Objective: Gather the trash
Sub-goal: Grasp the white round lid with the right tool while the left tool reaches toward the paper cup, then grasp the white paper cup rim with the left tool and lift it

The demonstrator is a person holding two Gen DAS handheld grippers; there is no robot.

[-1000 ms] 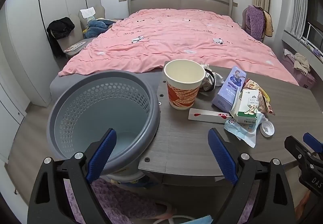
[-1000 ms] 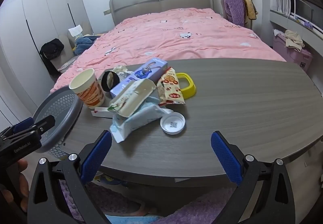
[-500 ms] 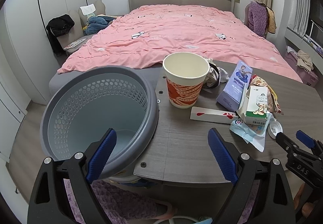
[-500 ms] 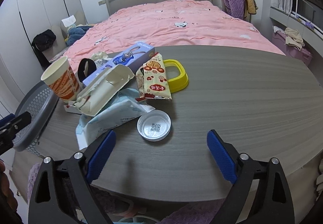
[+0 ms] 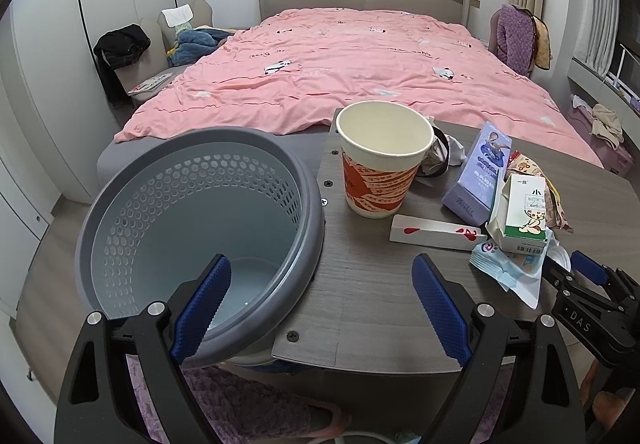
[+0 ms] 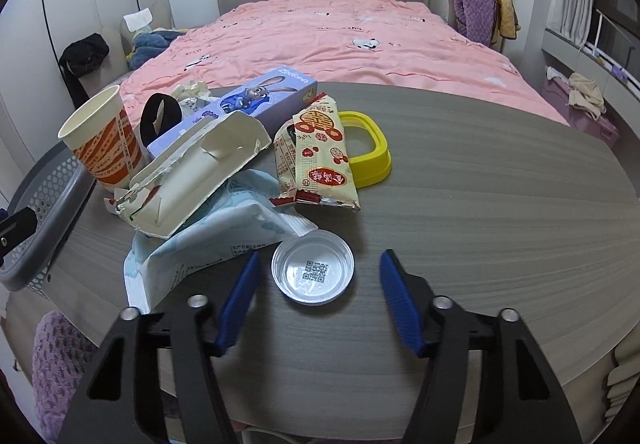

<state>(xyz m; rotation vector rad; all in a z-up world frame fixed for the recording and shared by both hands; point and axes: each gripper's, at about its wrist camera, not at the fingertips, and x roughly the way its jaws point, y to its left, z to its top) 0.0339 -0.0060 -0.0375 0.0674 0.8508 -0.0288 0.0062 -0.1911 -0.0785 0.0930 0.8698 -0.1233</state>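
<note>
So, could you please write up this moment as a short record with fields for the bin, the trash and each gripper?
bin: grey perforated basket, at the table's left end, nothing visible inside
trash on table: paper cup, torn carton, wipes pack, snack wrappers, white lid
left gripper: open, straddling the basket rim, holding nothing
right gripper: jaws have just been closing around the white lid, pads not yet touching it

Pink bed [image 5: 360,60], purple robe [image 6: 476,10] behind.
</note>
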